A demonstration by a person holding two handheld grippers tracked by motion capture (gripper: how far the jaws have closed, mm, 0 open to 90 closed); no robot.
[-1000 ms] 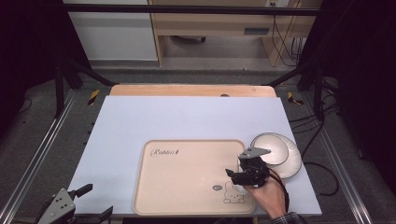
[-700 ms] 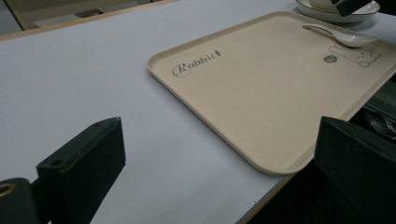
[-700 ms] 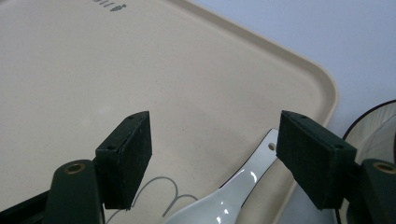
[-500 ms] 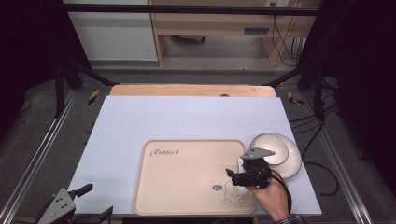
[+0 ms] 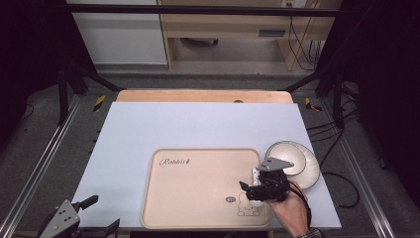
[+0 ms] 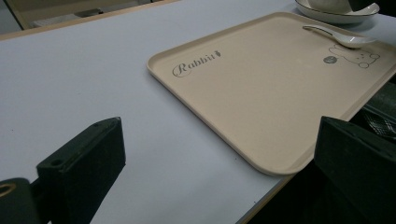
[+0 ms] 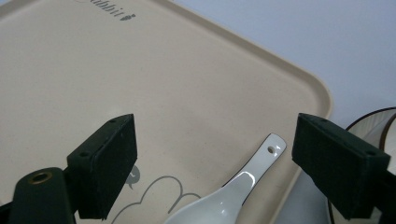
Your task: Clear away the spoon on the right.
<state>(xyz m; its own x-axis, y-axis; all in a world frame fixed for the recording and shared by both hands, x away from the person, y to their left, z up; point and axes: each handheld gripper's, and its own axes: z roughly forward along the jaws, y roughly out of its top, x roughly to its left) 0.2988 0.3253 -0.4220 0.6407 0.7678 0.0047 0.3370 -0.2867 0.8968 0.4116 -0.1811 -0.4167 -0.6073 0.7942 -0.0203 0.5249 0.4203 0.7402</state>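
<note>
Glossy white ceramic soup spoon (image 7: pixel 236 189) lies flat on the beige rectangular plastic tray (image 7: pixel 154 88), near the tray's right edge, bowl end just beside the printed rabbit outline (image 7: pixel 161 196), handle with its small hole pointing toward the tray's far right corner. In the left gripper view the same spoon (image 6: pixel 341 37) sits just above that drawing (image 6: pixel 357 57).

Right gripper (image 5: pixel 257 188) hovers directly over it, held in a hand (image 5: pixel 292 213) coming in from the bottom edge. Jaws have just been opening and now stand wide apart; the spoon lies between them, pads clear of it on both sides. Released, not grasped.

White round ceramic bowl with a dark rim (image 5: pixel 293 161) stands on the table just off the tray's right edge, near the spoon handle.

Tray rests on a pale blue-grey tabletop sheet (image 5: pixel 198 126), "Rabbit" lettering (image 5: pixel 174 161) toward its far left corner.

Left gripper (image 5: pixel 74 223) sits at the near left table edge, well apart from the tray, jaws spread, nothing between them.
</note>
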